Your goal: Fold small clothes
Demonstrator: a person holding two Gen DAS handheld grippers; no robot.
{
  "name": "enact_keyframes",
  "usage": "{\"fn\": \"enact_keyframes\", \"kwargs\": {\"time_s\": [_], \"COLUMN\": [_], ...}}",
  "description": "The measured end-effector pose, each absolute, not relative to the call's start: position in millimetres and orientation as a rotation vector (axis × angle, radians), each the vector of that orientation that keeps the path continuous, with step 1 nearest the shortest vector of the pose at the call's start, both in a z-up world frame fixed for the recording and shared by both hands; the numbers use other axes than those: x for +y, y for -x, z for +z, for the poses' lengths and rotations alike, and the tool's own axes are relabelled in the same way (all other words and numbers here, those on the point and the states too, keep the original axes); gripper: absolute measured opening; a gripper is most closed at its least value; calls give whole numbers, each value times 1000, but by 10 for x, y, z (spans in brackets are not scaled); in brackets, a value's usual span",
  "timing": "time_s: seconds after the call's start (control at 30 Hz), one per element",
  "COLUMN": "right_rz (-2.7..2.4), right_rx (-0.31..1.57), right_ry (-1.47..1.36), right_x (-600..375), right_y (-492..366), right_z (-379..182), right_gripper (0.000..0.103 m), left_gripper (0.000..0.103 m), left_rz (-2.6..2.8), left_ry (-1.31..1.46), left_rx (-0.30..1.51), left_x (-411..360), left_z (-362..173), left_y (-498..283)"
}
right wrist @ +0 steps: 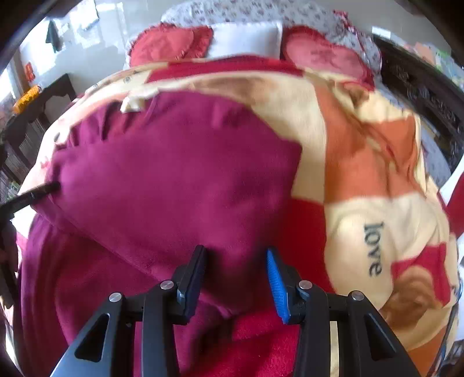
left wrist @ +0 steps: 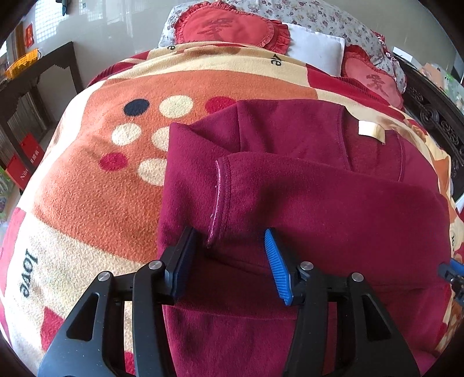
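- Closest to the left wrist camera, the left gripper (left wrist: pixel 232 249) hangs with its jaws spread wide, nothing between them, just over a maroon fleece top (left wrist: pixel 319 208).
- That top lies flat on a patterned blanket (left wrist: pixel 87 188) covering the bed, one sleeve folded across the body so the hemmed cuff (left wrist: pixel 221 200) sits just ahead of the left fingers.
- A cream label (left wrist: pixel 371 130) shows at the neckline on the far side.
- Over on the right, the right gripper (right wrist: pixel 236 269) is also parted and holding nothing, poised at the garment's near right edge; that view is blurred.
- Red heart cushions (left wrist: pixel 229 24) and a white pillow (left wrist: pixel 316 47) rest at the head of the bed.
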State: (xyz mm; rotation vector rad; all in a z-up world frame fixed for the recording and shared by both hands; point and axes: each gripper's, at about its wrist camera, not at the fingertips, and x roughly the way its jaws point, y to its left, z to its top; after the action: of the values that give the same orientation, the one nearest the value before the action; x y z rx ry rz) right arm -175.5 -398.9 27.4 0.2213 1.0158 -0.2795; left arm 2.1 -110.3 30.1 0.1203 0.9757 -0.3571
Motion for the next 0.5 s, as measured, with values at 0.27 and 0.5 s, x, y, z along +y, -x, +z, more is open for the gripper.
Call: {"fn": "enact_keyframes", "kwargs": {"time_s": [0.27,0.5], "right_rz": [-272,-300], "right_rx": [910,964], "right_ry": [-232,-175], "right_x": [-3950,-3899], "right_y": [1888,1525], "right_z": [593,415], "right_gripper": [41,41], "left_gripper": [49,52], "left_rz": [-339,-334], "left_ry": [-132,-157], "left_rx": [975,979], "left_x": [-1114,-1156], "left_z": [311,287], "left_y": [20,-12]}}
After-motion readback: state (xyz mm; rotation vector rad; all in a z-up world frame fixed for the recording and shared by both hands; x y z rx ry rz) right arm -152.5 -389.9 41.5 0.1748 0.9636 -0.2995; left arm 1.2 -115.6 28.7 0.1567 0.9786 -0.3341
